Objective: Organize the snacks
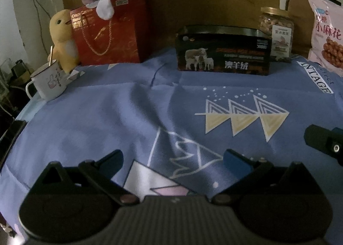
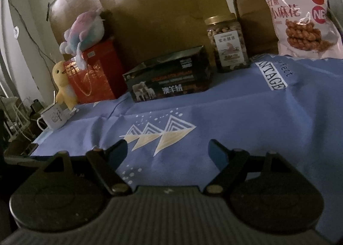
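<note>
Left tool (image 1: 172, 158) and right tool (image 2: 167, 150) both spread wide, nothing held, low over the blue cloth (image 1: 128, 116). Dark box (image 1: 223, 52) at 12 o'clock from left tool, well apart. Nut jar (image 2: 227, 45) at 1 o'clock from right tool; pink snack bag (image 2: 300, 13) at 2 o'clock, farthest back.

The left claw (image 1: 172, 159) is spread wide, its two blue-padded fingers (image 1: 234, 159) well apart with nothing between them, hovering low and pointing forward. The right claw (image 2: 168, 151) is likewise wide apart and empty, tilted slightly. In the left wrist view, part of the right claw (image 1: 325, 142) shows at the right edge.
</note>
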The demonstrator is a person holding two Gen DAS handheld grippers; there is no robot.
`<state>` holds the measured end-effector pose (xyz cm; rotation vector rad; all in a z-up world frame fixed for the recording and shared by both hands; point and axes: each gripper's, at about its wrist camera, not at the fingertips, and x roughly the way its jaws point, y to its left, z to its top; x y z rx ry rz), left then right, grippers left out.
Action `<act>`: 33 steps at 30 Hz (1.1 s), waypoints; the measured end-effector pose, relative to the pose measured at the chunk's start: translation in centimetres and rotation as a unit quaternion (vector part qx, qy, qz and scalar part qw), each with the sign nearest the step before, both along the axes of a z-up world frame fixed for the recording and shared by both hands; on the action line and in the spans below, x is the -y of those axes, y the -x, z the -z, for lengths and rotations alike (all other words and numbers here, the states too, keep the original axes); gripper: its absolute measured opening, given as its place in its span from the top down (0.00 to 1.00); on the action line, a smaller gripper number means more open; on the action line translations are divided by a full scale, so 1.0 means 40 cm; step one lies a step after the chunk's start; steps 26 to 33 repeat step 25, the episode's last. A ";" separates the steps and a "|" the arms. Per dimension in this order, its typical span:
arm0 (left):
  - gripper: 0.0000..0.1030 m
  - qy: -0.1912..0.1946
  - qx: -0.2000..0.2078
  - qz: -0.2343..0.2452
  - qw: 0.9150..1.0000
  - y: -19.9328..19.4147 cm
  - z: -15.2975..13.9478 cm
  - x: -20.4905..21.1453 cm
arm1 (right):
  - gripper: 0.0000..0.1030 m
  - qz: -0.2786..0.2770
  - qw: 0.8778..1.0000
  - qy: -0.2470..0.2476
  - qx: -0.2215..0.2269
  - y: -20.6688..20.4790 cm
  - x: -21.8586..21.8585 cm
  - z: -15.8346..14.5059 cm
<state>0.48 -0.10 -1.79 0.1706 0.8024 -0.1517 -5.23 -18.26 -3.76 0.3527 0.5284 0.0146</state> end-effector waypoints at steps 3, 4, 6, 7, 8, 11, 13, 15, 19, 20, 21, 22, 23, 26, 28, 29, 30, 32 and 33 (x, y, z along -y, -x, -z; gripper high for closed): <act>0.00 -0.004 0.003 0.003 1.000 -0.006 -0.005 0.017 | 0.18 0.001 1.000 -0.006 0.001 -0.001 0.010 0.001; 0.00 -0.005 0.004 0.004 1.000 -0.008 -0.006 0.023 | 0.18 0.001 1.000 -0.007 0.002 0.000 0.013 0.000; 0.00 -0.006 0.007 0.007 1.000 -0.012 -0.011 0.036 | 0.18 0.001 1.000 -0.005 0.006 -0.001 0.017 -0.001; 0.00 -0.007 0.008 0.009 1.000 -0.014 -0.013 0.042 | 0.18 0.000 1.000 -0.004 0.008 -0.001 0.020 -0.002; 0.00 -0.008 0.009 0.012 1.000 -0.016 -0.016 0.048 | 0.18 0.001 1.000 -0.002 0.010 -0.002 0.023 -0.005; 0.00 -0.010 0.020 0.019 1.000 -0.018 -0.030 0.067 | 0.18 0.001 1.000 0.003 0.020 -0.003 0.033 -0.014; 0.00 -0.009 0.031 0.022 0.999 -0.017 -0.039 0.076 | 0.18 0.003 1.000 0.006 0.028 -0.003 0.041 -0.023; 0.00 -0.007 0.040 0.024 0.999 -0.017 -0.048 0.083 | 0.18 0.004 0.999 0.008 0.034 -0.006 0.049 -0.030; 0.00 0.009 0.046 0.032 0.998 -0.024 -0.063 0.091 | 0.18 0.007 0.999 0.007 0.042 -0.011 0.064 -0.038; 0.00 0.021 0.049 0.038 0.998 -0.023 -0.067 0.090 | 0.18 0.008 0.999 0.008 0.042 -0.011 0.066 -0.038; 0.00 0.029 0.053 0.043 0.997 -0.021 -0.070 0.090 | 0.18 0.008 0.999 0.008 0.042 -0.011 0.068 -0.037; 0.00 0.033 0.057 0.048 0.997 -0.019 -0.073 0.092 | 0.18 0.009 0.999 0.008 0.041 -0.011 0.069 -0.035; 0.00 0.033 0.062 0.051 0.996 -0.015 -0.075 0.095 | 0.18 0.009 0.999 0.008 0.040 -0.011 0.072 -0.034; 0.00 0.035 0.067 0.057 0.995 -0.011 -0.077 0.100 | 0.18 0.011 0.999 0.008 0.039 -0.011 0.075 -0.032; 0.00 0.035 0.067 0.057 0.995 -0.011 -0.077 0.100 | 0.18 0.011 0.999 0.008 0.039 -0.011 0.075 -0.032; 0.00 0.035 0.067 0.057 0.995 -0.011 -0.077 0.100 | 0.18 0.011 0.999 0.008 0.039 -0.011 0.075 -0.032; 0.00 0.035 0.067 0.057 0.995 -0.011 -0.077 0.100 | 0.18 0.011 0.999 0.008 0.039 -0.011 0.075 -0.032; 0.00 0.035 0.067 0.057 0.995 -0.011 -0.077 0.100 | 0.18 0.011 0.999 0.008 0.039 -0.011 0.075 -0.032; 0.00 0.035 0.067 0.057 0.995 -0.011 -0.077 0.100 | 0.18 0.011 0.999 0.008 0.039 -0.011 0.075 -0.032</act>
